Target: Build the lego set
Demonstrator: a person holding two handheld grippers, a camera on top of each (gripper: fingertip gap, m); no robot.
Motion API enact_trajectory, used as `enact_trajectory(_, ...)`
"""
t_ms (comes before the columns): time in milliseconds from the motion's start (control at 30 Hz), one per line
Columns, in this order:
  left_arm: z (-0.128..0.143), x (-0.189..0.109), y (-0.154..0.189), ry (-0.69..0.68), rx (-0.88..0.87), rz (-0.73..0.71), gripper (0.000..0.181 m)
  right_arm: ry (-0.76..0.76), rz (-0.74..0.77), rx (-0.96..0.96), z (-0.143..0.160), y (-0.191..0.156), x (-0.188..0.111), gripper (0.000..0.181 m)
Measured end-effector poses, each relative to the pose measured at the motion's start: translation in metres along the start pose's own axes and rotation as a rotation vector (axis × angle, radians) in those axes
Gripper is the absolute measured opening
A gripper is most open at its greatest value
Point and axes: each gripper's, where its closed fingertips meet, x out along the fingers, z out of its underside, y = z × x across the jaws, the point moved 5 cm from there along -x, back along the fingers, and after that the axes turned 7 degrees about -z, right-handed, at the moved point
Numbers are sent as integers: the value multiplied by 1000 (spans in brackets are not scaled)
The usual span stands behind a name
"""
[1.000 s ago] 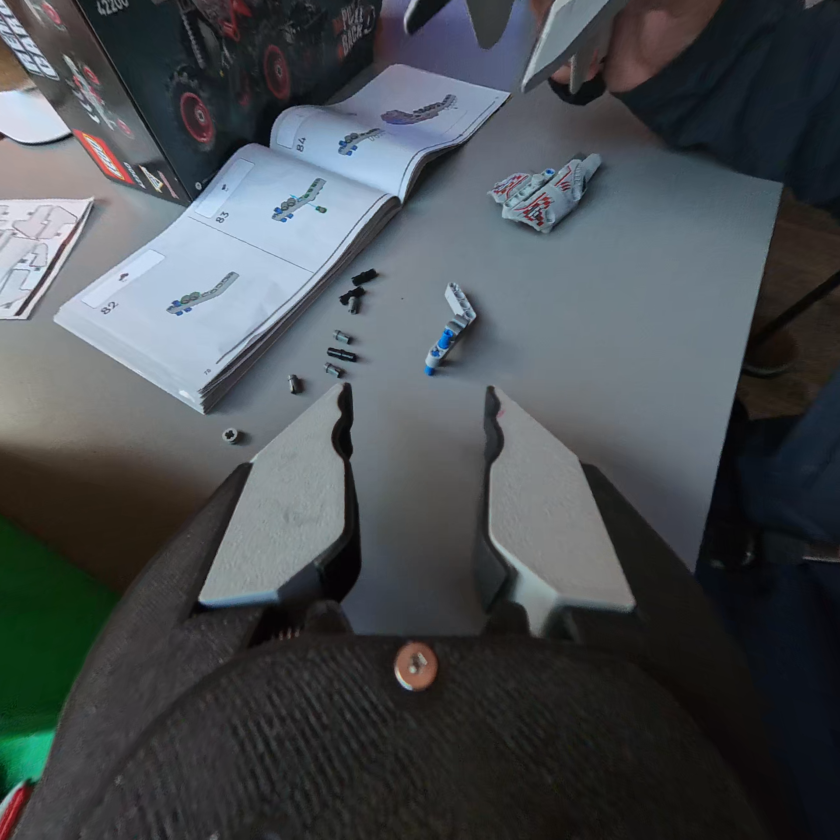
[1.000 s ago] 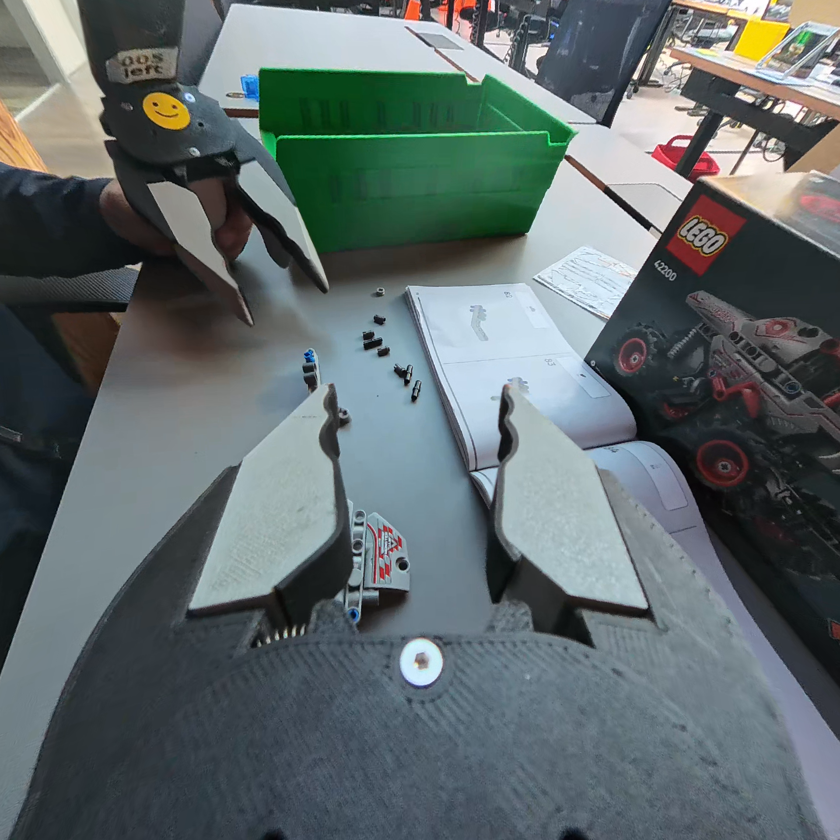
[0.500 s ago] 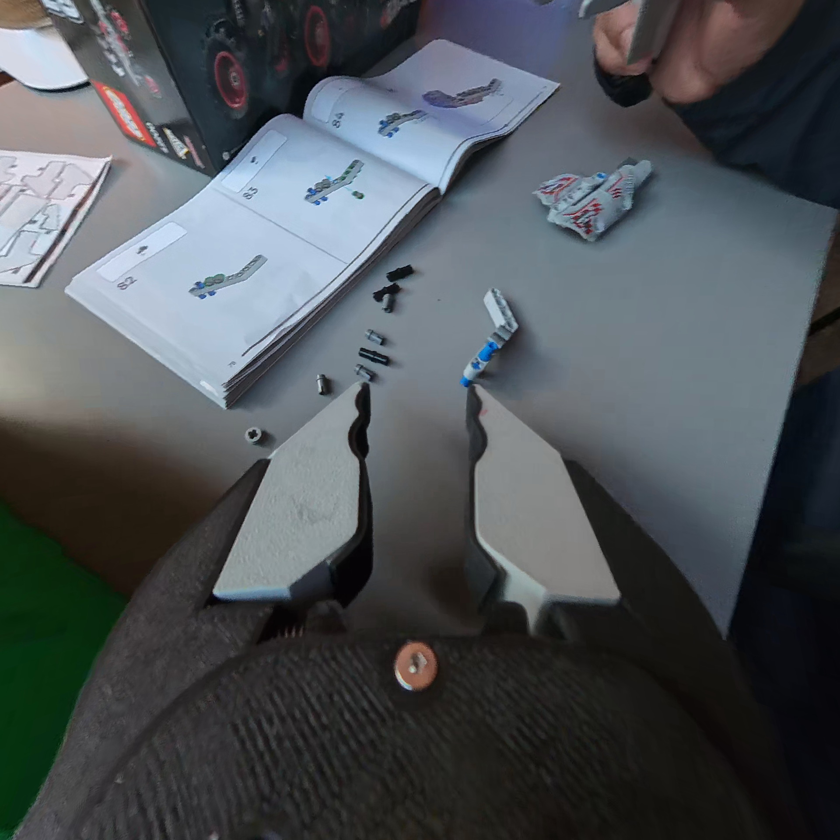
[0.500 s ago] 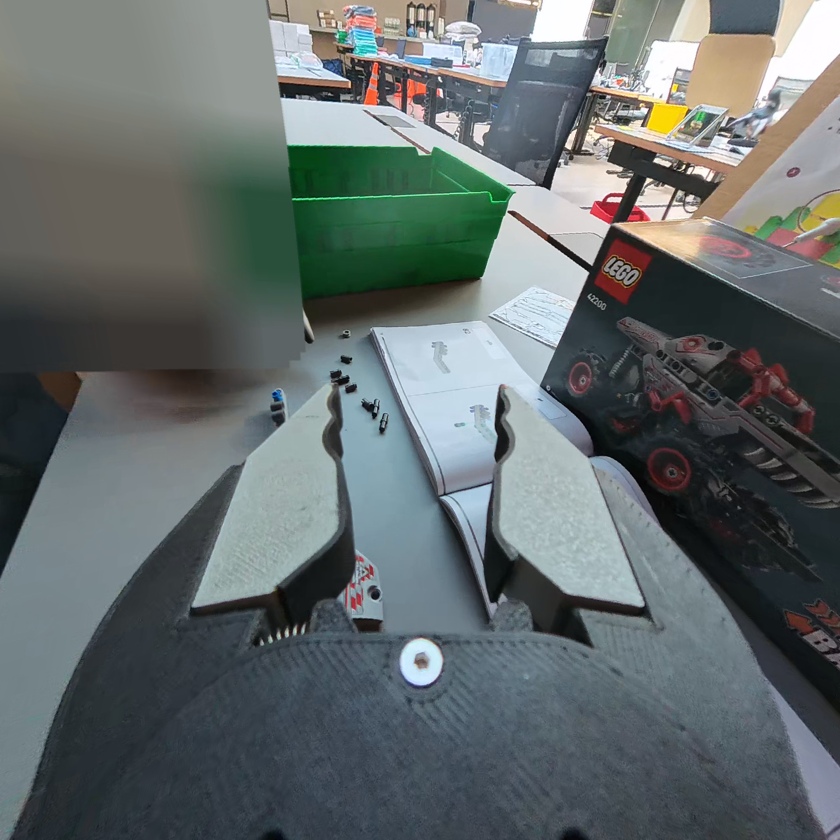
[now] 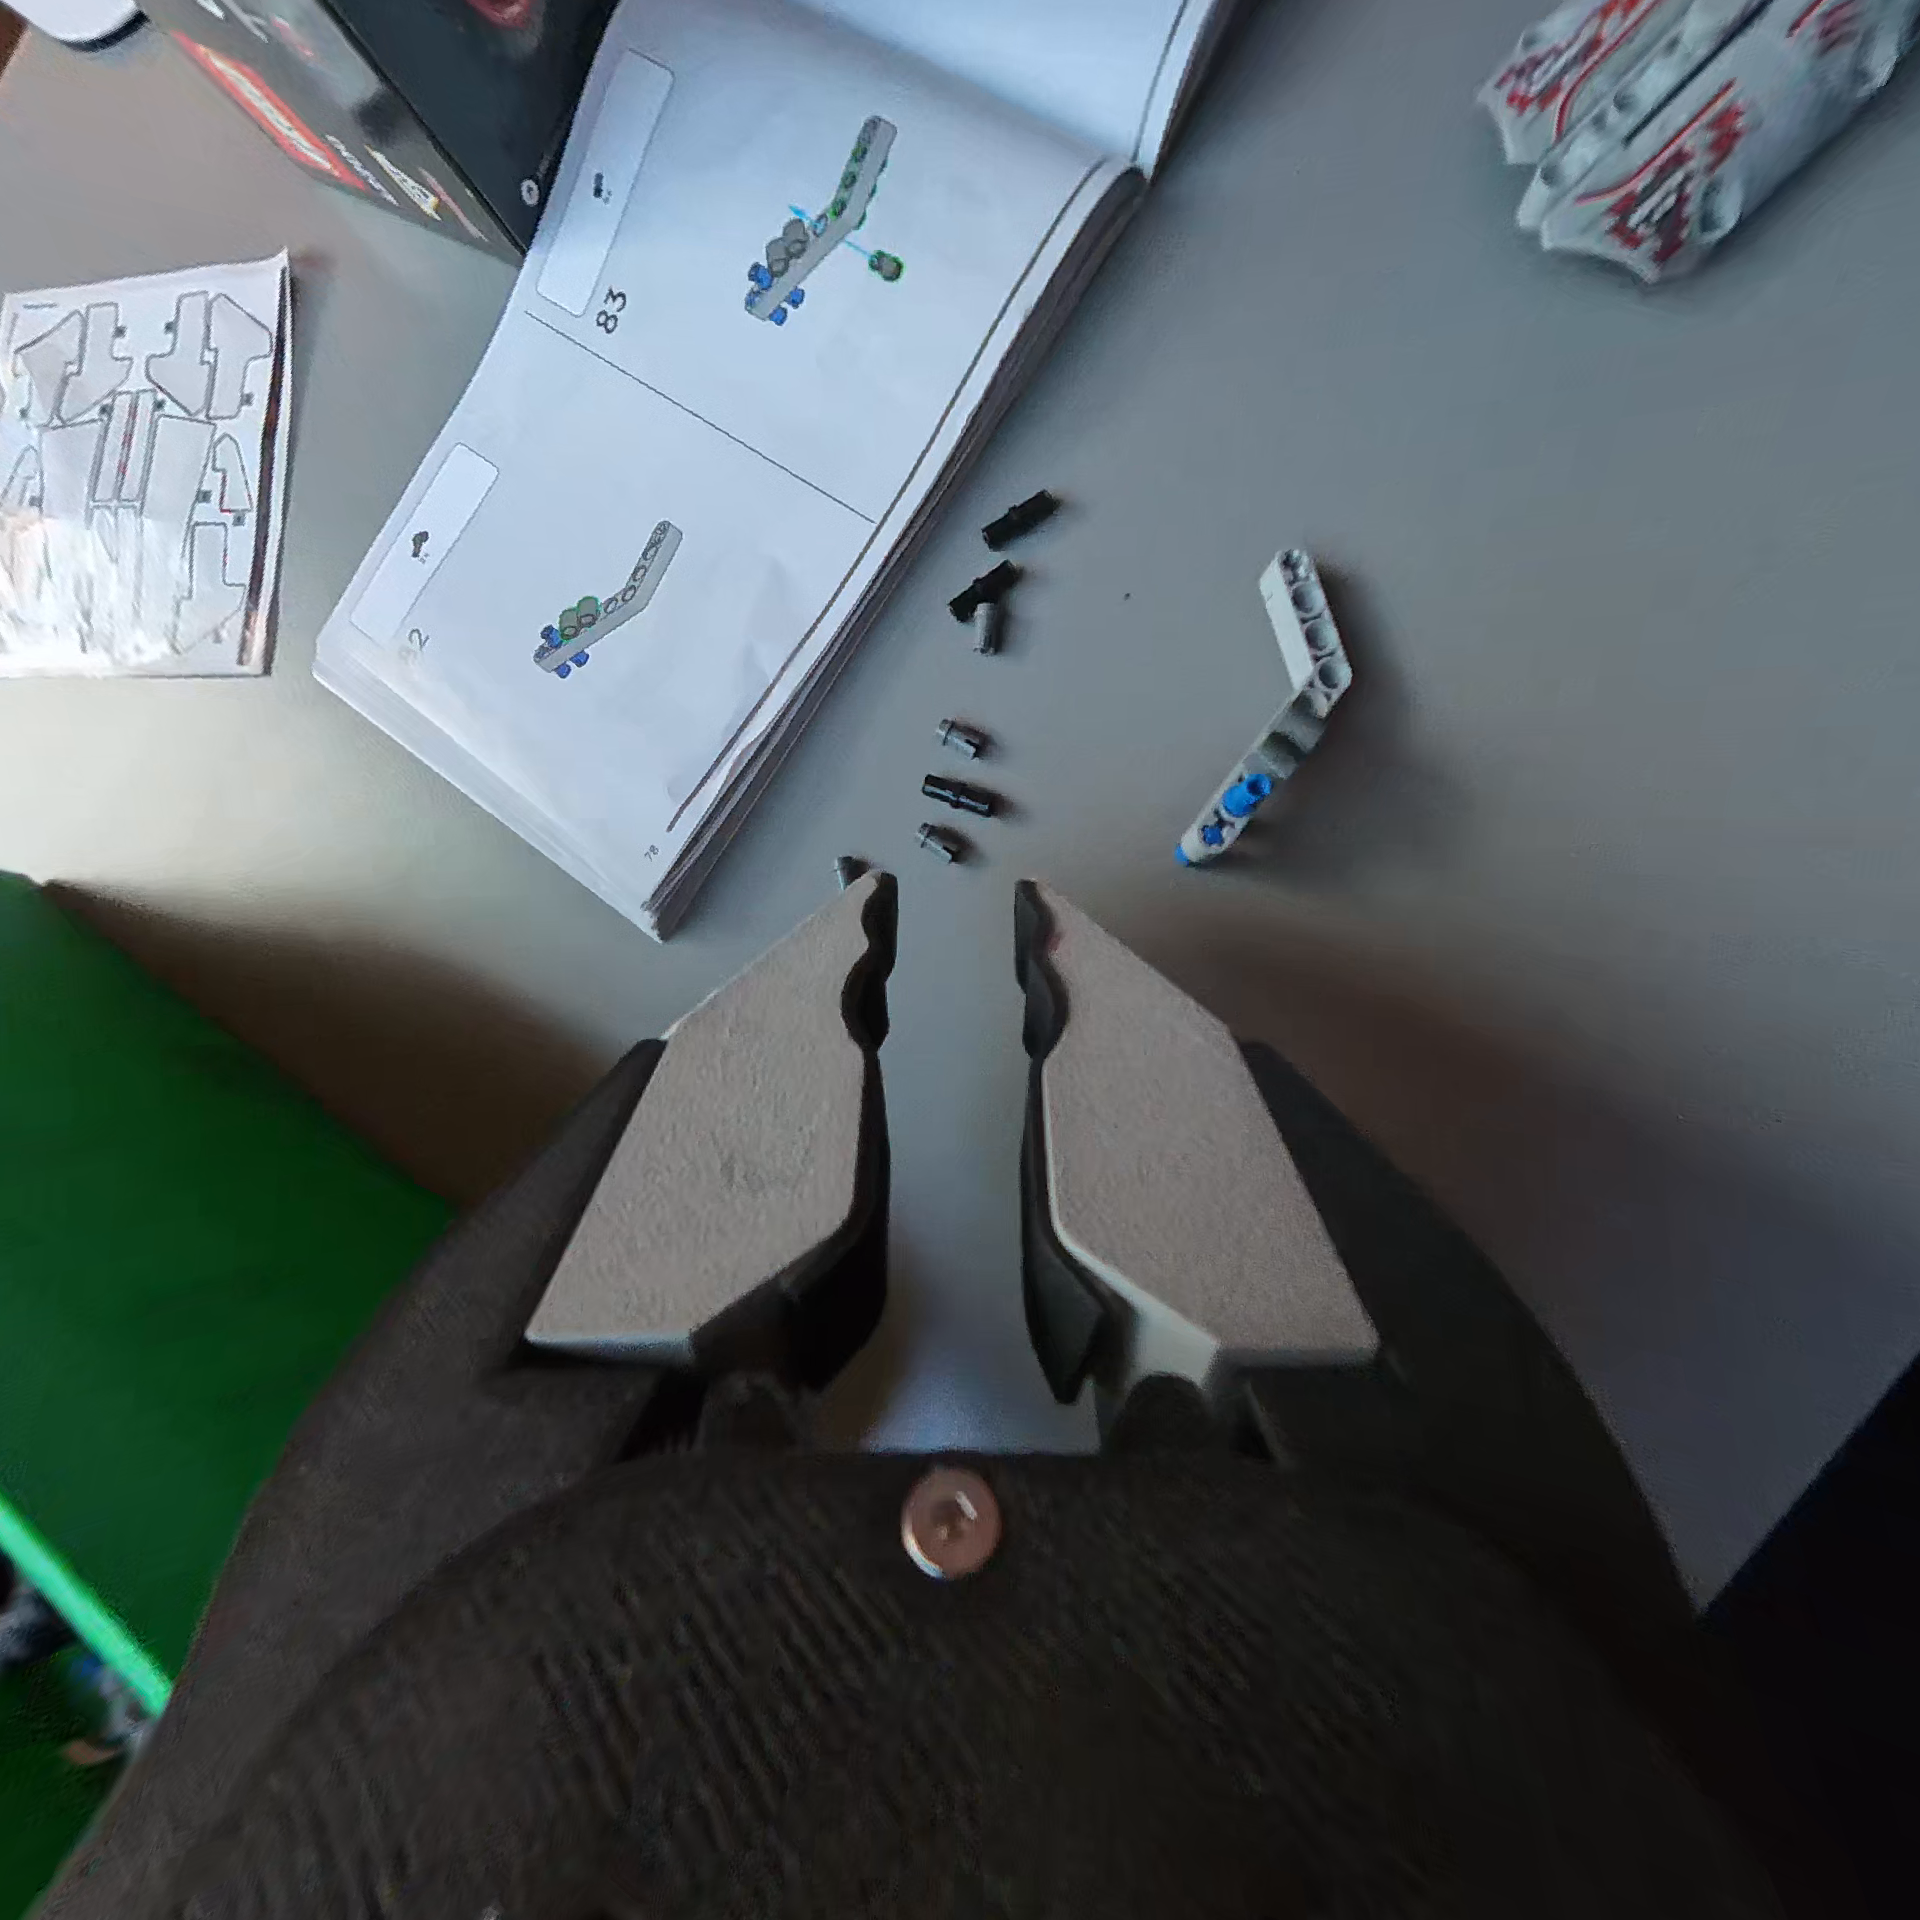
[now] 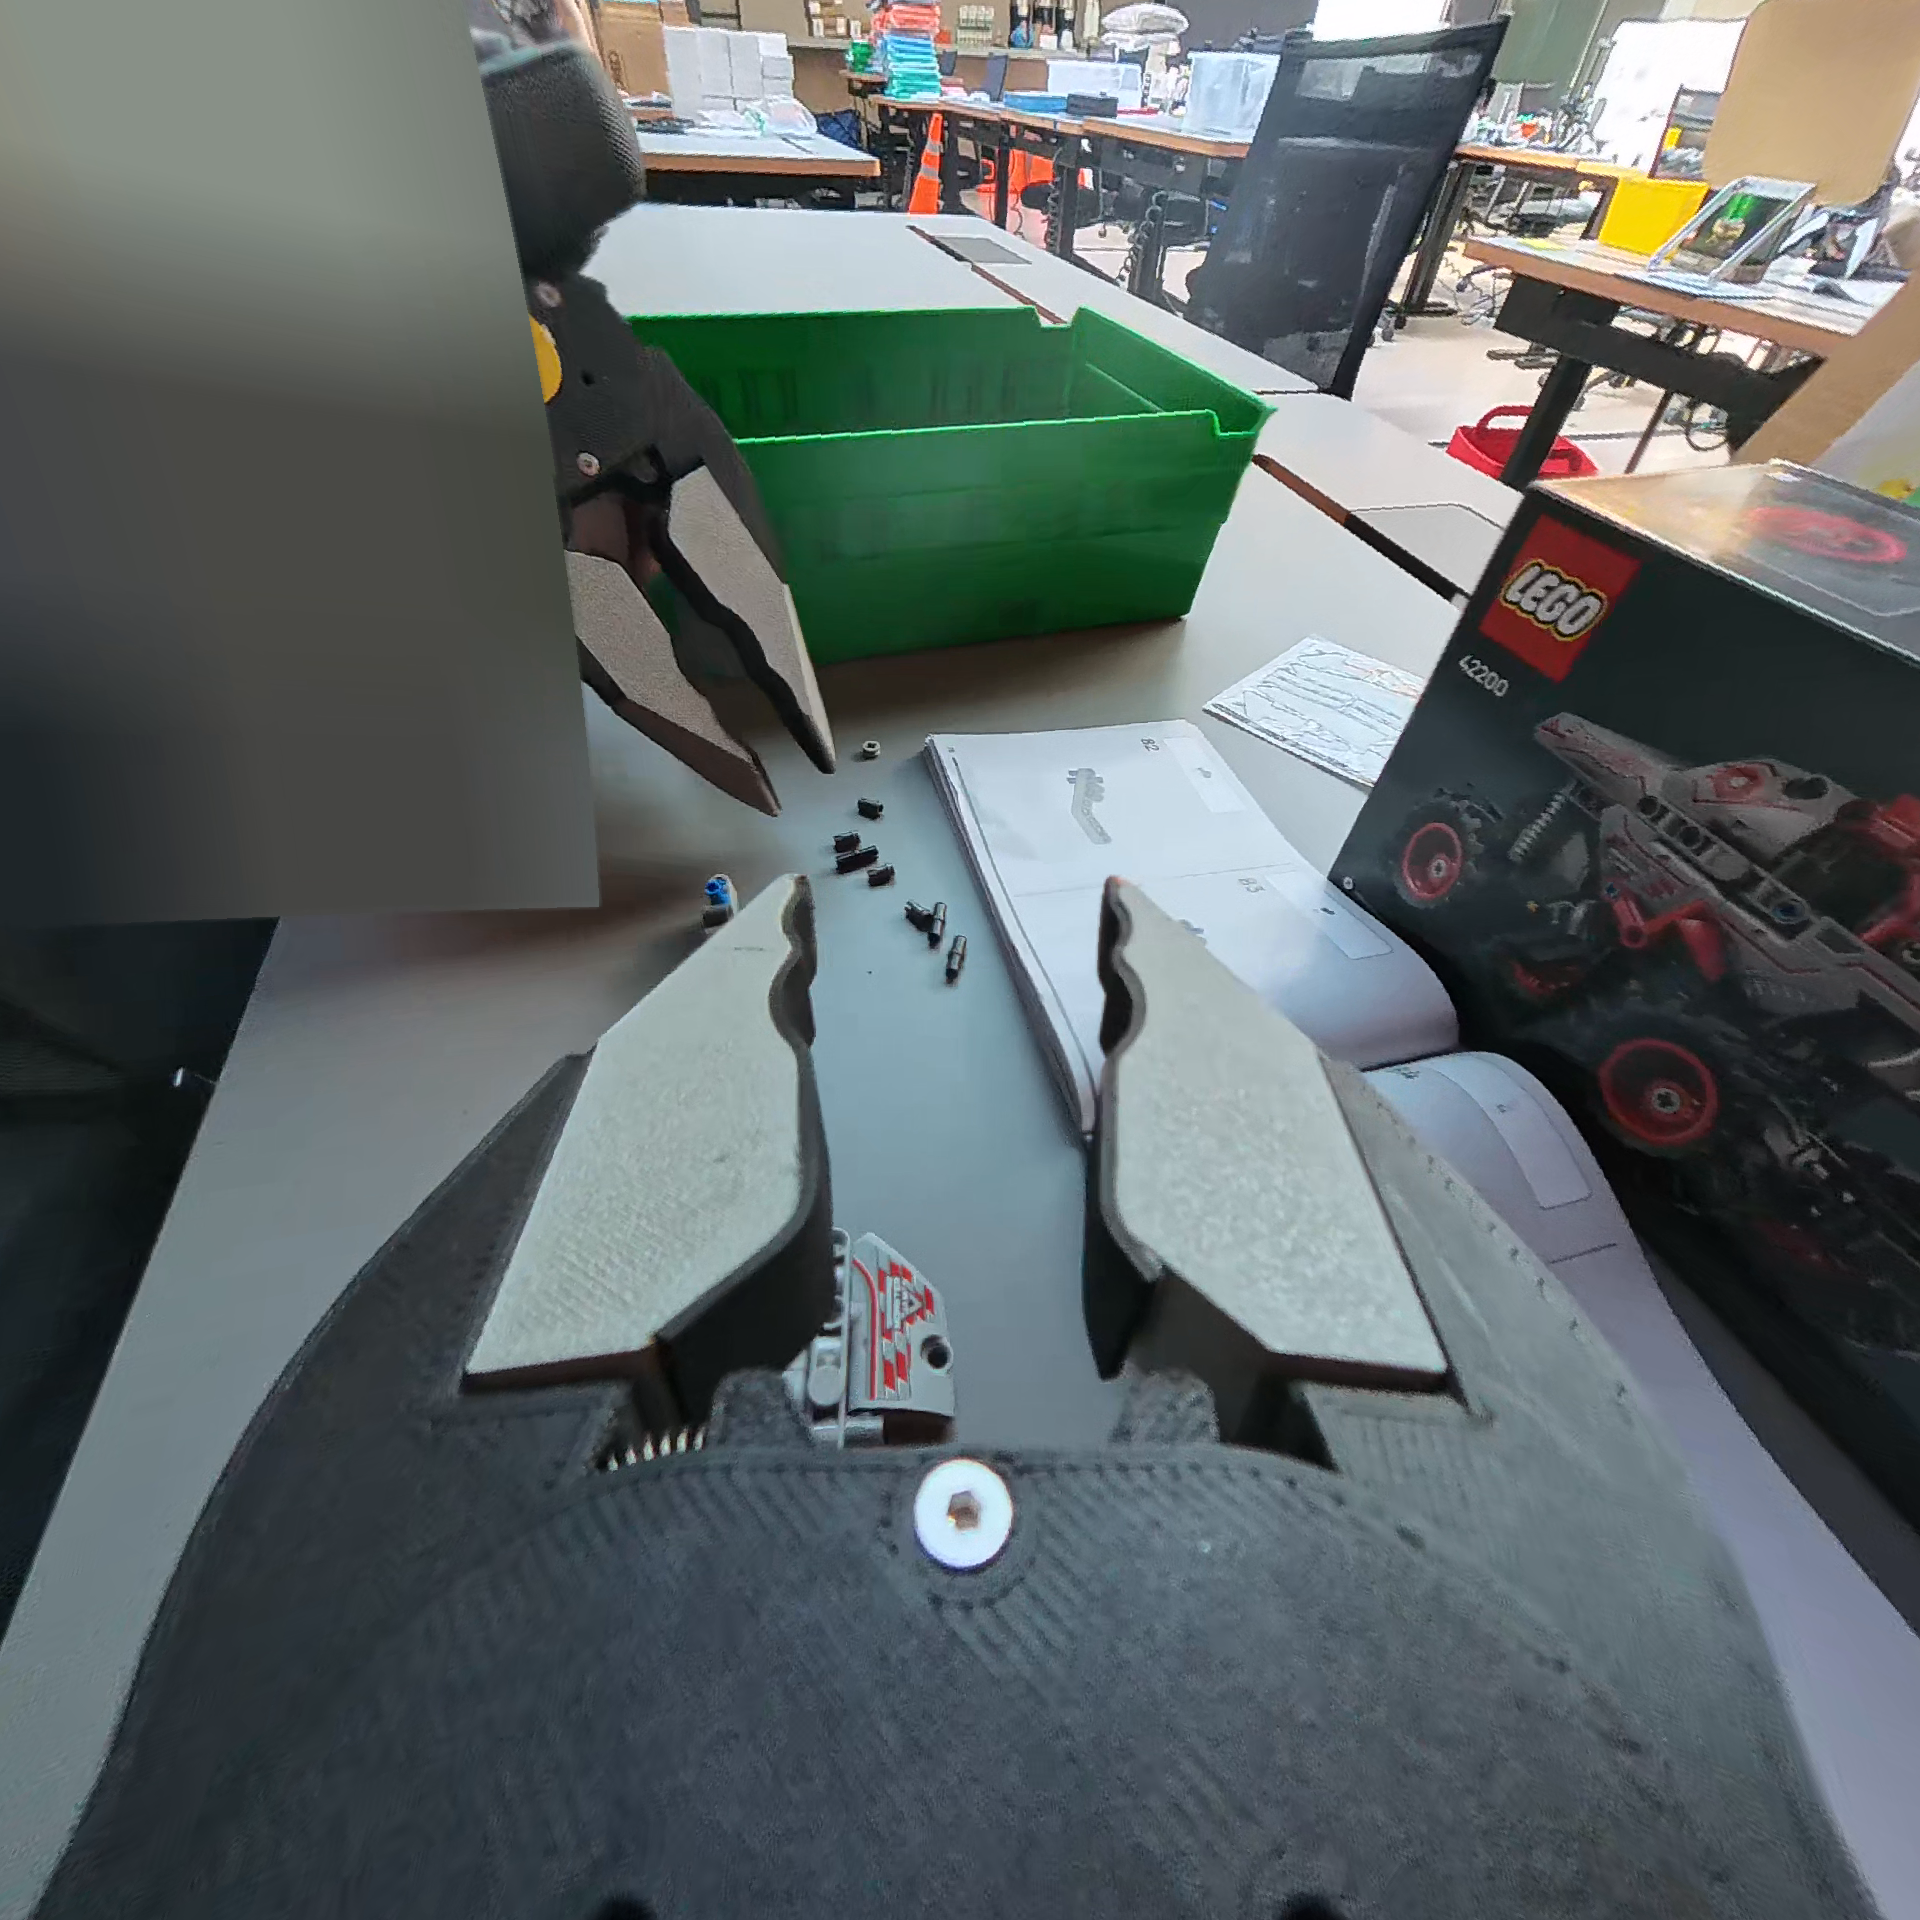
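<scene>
Since a second ago your left gripper (image 5: 956, 888) has dropped closer to the grey table (image 5: 1455, 520) and pinched its gap down to a narrow slot with nothing in it, tips just short of the row of small pins (image 5: 961, 800). One little grey pin (image 5: 850, 871) sits right at the left fingertip, at 11 o'clock from the gap. Out at 1 o'clock lies the bent grey beam with blue pins (image 5: 1283, 717), apart from the row of pins. At 11 o'clock the open instruction booklet (image 5: 727, 416) lies flat, with the sticker sheet (image 5: 135, 478) beyond it at 10 o'clock and the dark set box (image 5: 416, 114) at the booklet's far edge. At 2 o'clock, near the frame corner, rests the grey-and-red panel assembly (image 5: 1683, 135). Your right gripper (image 6: 956, 894) is spread wide and empty above the table, with the same panel assembly (image 6: 894, 1340) lying below, near its left finger's base. From it, the green bin (image 6: 987, 520) stands at 12 o'clock and the box at 3 o'clock.
</scene>
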Motion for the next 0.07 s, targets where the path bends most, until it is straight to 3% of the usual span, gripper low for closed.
enact_trajectory(33,0,0,-1,-23,54,-14,18,1,-8,-7,-1,-3,0,50)
enact_trajectory(67,0,0,-2,-48,123,-28,17,2,-17,-14,-2,-5,0,49)
